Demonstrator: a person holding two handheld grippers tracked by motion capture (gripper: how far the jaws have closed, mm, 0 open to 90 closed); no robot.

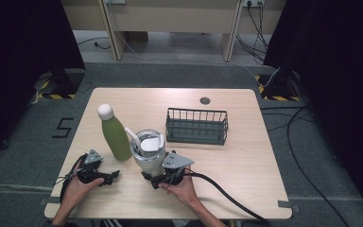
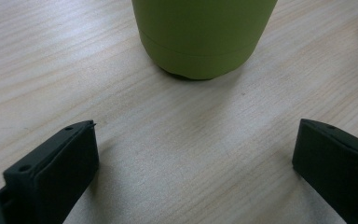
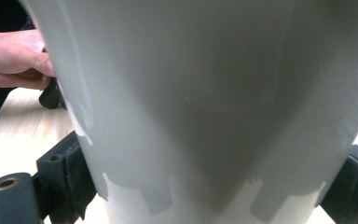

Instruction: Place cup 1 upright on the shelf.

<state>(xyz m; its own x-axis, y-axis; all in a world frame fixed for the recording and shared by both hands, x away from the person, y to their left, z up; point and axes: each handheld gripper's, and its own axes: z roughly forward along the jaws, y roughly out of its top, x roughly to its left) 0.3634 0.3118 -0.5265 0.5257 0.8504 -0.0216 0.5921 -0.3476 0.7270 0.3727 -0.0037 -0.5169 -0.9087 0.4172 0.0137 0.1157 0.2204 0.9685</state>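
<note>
Right tool [image 1: 157, 178] clamped on the base of the white tumbler [image 1: 147, 152] at the bench [image 1: 246, 161] front edge, left tool [image 1: 109, 176] open and empty, green bottle [image 1: 113, 133] upright just ahead of it.

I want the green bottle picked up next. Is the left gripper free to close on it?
Probably yes: the left gripper is open, and bare table lies between it and the green bottle.
</note>
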